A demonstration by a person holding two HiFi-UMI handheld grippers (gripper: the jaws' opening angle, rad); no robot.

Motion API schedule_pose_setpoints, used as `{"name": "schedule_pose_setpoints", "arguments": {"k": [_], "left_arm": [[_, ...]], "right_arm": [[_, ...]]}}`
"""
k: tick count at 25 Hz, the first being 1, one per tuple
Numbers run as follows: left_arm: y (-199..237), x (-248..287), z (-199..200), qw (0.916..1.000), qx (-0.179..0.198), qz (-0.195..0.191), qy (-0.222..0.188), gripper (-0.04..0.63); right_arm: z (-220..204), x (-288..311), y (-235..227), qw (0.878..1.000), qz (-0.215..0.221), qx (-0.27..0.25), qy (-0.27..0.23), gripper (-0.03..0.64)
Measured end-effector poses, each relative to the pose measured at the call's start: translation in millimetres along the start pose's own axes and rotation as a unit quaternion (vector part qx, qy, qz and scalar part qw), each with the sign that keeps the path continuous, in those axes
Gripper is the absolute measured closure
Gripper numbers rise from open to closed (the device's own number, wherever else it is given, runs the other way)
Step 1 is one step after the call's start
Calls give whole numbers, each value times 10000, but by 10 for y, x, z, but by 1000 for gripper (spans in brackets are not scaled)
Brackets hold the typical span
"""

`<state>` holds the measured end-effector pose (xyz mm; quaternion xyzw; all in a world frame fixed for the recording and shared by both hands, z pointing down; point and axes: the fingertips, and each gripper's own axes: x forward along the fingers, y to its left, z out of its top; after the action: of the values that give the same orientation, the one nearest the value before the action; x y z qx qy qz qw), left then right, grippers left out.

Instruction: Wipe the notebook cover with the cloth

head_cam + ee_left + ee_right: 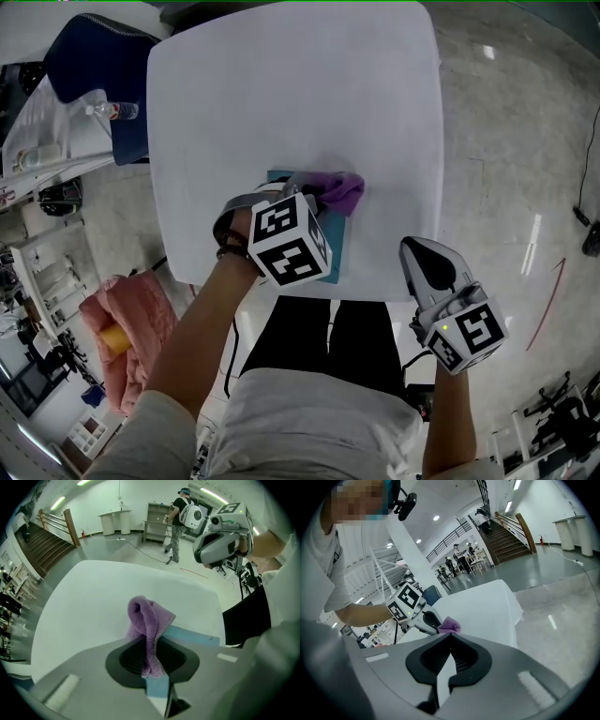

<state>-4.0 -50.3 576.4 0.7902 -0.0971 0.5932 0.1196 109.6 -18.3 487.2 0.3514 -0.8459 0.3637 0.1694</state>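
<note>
— Left gripper (151, 649) status?
— We reach it, forearm extended, over the table's (281, 84) near edge, pinching the purple cloth (339, 190) at the teal notebook's (336, 246) far edge.
— Right gripper (450, 640)?
— We hold it off the near right corner, claw pressed together, empty.

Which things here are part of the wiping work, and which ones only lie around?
For the job: purple cloth, teal notebook under it, left tool shut on the cloth, white table.
Lying about: water bottle, dark blue chair, pink fabric bundle; the right tool, shut and empty, is idle.
</note>
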Motion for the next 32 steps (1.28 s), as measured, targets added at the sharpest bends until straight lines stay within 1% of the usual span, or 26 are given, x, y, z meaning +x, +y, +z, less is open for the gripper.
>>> {"name": "schedule_pose_setpoints", "arguments": {"k": [7, 11, 18, 32], "left_arm": [[-3, 16, -1, 9999, -4, -135, 19, 535], [-83, 27, -21, 9997, 43, -221, 44, 535], [-207, 21, -44, 9989, -20, -465, 50, 535], [-534, 15, -134, 9981, 29, -613, 95, 535]], "right_arm": [[-34, 6, 16, 10000, 24, 32, 11, 601], [-57, 3, 50, 10000, 51, 42, 12, 601], [-78, -20, 80, 10000, 78, 44, 28, 601], [-120, -94, 140, 9999, 106, -10, 14, 601]]}}
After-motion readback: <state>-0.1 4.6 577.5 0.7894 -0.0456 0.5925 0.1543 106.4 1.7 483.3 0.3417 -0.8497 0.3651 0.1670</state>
